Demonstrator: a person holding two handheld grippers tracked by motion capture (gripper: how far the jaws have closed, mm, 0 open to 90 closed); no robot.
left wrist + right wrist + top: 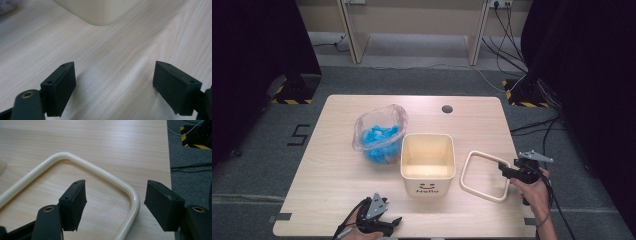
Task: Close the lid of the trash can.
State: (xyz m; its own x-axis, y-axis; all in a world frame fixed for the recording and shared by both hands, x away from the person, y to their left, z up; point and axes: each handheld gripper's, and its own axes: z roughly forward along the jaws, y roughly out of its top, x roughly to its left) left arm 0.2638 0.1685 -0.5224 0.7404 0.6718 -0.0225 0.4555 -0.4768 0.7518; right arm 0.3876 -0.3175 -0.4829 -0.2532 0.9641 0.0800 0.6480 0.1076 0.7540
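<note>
A cream square bin point(427, 162) with a smiley and "Hello" on its front stands at the middle of the wooden table point(332, 170). To its right lies a cream square ring point(465, 172). My right gripper point(503, 169) is at the ring's right side. In the right gripper view its jaws point(115, 202) stand open, and the ring's rounded corner point(100, 171) lies between them untouched. My left gripper point(395, 225) rests near the front edge, left of the bin. It is open point(113, 85) over bare wood, with a corner of the bin point(97, 12) ahead of it.
A clear plastic bag of blue items point(380, 135) sits behind and left of the bin. A dark round hole point(447, 109) marks the table's far side. The table's right edge point(168, 170) is close to my right gripper, with cables point(532, 125) on the floor beyond.
</note>
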